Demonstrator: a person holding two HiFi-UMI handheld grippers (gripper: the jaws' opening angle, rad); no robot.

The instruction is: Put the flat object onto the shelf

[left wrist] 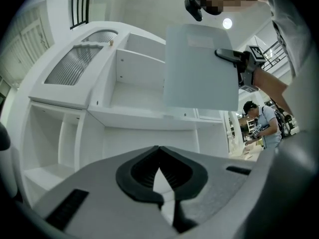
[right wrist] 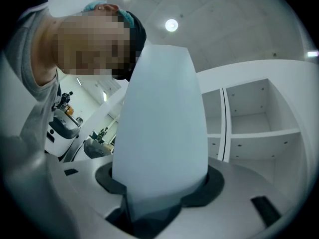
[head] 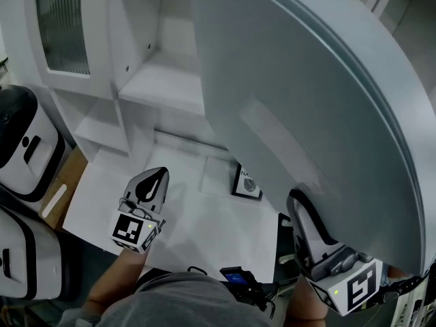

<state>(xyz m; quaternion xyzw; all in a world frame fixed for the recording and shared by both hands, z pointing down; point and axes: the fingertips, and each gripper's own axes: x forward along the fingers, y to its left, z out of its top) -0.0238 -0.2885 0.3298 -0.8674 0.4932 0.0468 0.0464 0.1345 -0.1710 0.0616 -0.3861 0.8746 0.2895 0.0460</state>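
The flat object is a large pale grey board (head: 306, 80), raised in front of the white shelf unit (head: 163, 80) and filling the right of the head view. My right gripper (head: 298, 203) is shut on its lower edge. In the right gripper view the board (right wrist: 162, 123) stands up from between the jaws of the right gripper (right wrist: 159, 190), with the shelf unit (right wrist: 259, 133) behind it. The left gripper view shows the board (left wrist: 199, 68) before the shelf unit (left wrist: 139, 83), with the right gripper (left wrist: 229, 56) on its edge. My left gripper (head: 153, 178) (left wrist: 159, 148) is shut and holds nothing, low before the shelves.
A white tabletop (head: 136, 203) lies below the shelves with a small framed sign (head: 246, 182) on it. White and black machines (head: 20, 148) and a cardboard box (head: 65, 189) stand at the left. Another person (left wrist: 261, 121) stands far off at the right.
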